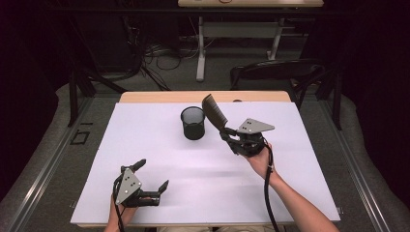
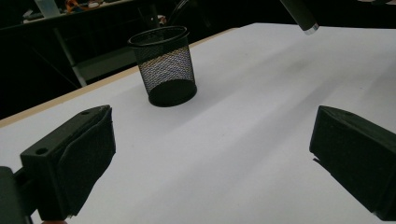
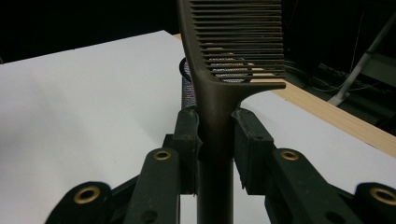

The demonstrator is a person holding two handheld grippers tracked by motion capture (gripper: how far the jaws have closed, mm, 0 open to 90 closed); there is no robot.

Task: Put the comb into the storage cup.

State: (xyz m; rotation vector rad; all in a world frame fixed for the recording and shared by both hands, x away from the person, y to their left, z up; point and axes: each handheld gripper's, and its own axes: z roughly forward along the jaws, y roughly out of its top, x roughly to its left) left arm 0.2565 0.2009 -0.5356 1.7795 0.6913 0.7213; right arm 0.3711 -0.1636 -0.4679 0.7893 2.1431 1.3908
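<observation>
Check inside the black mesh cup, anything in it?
The black wire-mesh cup looks empty: light shows through its walls, with nothing sticking above the rim. The solid base band hides the very bottom. The brown plastic comb is outside it, held by the right gripper.

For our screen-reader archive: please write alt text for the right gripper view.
The right gripper clamps the handle of a dark comb, teeth end pointing up and away. Behind the comb, a black mesh cup stands on the white table.
</observation>
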